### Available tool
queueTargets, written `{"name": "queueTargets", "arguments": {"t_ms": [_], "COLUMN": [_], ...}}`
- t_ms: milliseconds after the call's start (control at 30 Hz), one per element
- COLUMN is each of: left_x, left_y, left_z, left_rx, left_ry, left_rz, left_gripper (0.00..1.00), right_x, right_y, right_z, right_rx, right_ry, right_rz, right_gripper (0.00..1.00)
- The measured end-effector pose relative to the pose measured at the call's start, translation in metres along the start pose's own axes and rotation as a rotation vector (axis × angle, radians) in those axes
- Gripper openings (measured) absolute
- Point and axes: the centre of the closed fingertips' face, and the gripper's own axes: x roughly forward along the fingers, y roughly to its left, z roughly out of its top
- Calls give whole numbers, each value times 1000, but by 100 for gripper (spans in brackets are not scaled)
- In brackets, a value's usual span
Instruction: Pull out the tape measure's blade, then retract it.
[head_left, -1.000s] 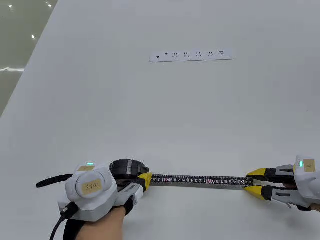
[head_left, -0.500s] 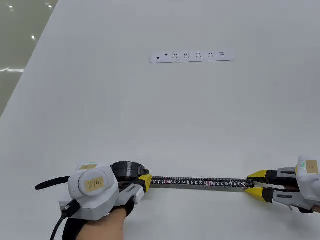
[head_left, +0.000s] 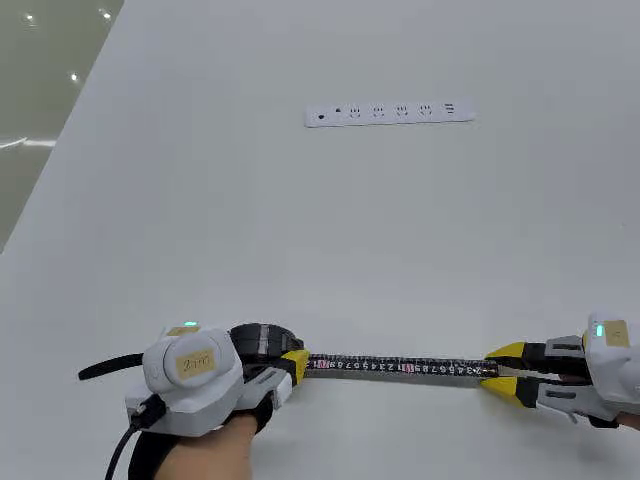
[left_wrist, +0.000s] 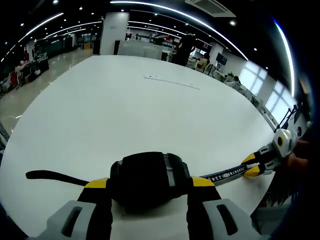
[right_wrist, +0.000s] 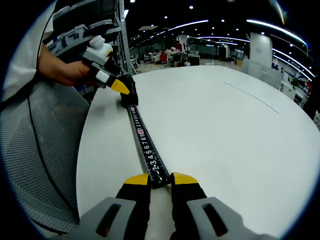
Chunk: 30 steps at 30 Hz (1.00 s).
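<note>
In the head view, the tape measure (head_left: 262, 340) lies on the near part of the white worktop (head_left: 300, 220), clamped in the left gripper (head_left: 290, 365). Its blade (head_left: 400, 367) runs flat to the right gripper (head_left: 500, 370), which pinches the blade's end. A power strip (head_left: 388, 112) lies well apart, farther back.

In the left gripper view, the jaws press on both sides of the black tape measure (left_wrist: 150, 177).

In the right gripper view, the narrow jaws hold the end of the blade (right_wrist: 150, 155).

On the table (head_left: 300, 230), tape measure case (head_left: 262, 341) at near left, blade (head_left: 400, 367) rightward from it, power strip (head_left: 388, 113) far behind.
</note>
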Motion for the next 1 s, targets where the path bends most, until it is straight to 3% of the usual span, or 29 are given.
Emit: {"name": "queueTargets", "arguments": {"t_ms": [200,500,1000], "left_x": [0,-1,-2], "left_y": [0,0,1], "left_z": [0,0,1], "left_rx": [-7,-3,-49], "left_ry": [2,2,-5], "left_rz": [-12,-31,-55], "left_gripper": [56,56,56], "right_x": [2,7,12], "right_y": [3,9,15], "right_z": [9,14,37], "right_rx": [16,16,15], "right_ry": [-35,-43,-80], "right_rz": [19,38,58], "right_gripper": [13,13,12]}}
